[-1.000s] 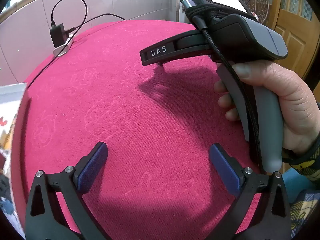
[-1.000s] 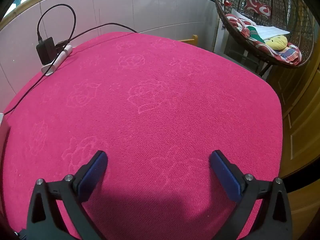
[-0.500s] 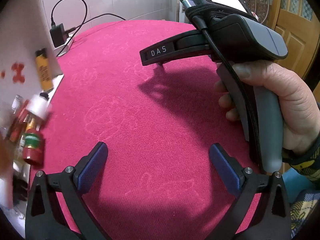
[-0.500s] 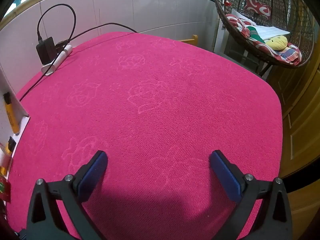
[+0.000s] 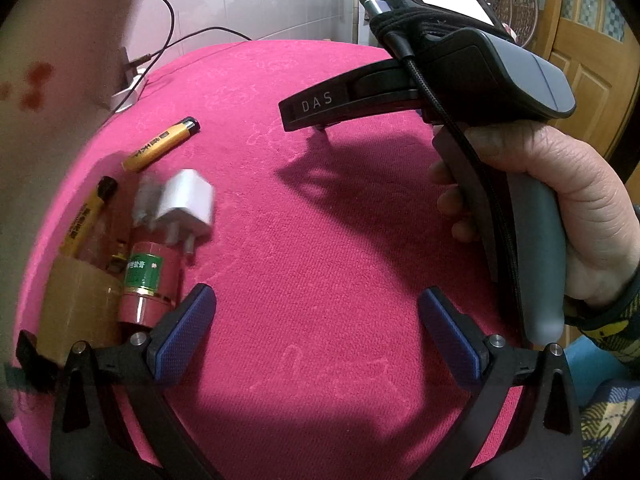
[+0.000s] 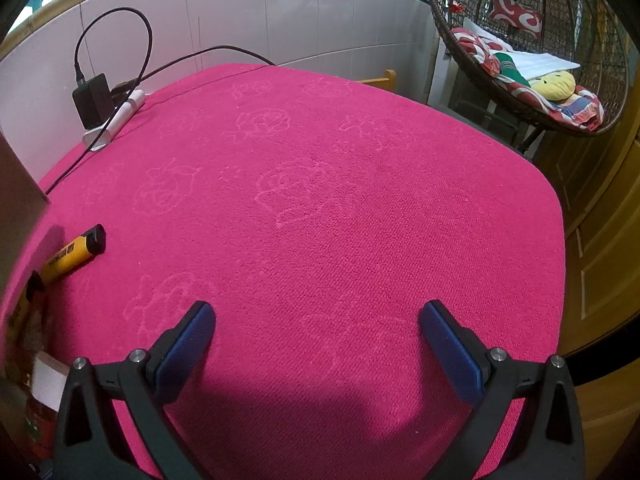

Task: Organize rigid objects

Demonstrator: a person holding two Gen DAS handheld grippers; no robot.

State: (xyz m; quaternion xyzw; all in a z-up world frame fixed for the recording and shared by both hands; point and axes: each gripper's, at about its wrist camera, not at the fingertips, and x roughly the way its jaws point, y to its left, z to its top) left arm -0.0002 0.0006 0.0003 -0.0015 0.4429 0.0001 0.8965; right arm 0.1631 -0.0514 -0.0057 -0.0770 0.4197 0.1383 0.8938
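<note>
Where the pink cloth [image 5: 320, 240] lies, both grippers [image 5: 316, 332] [image 6: 316, 340] spread apart, empty; "DAS" on right gripper's body; green-labelled jar [image 5: 146, 280].

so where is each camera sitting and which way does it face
Left wrist: on the left gripper, facing across the pink table; shows its own fingers, the right hand and its handset.
Right wrist: on the right gripper, facing the tiled wall; only its fingers show.
Shared: the table, the yellow lighter, the black cable.
</note>
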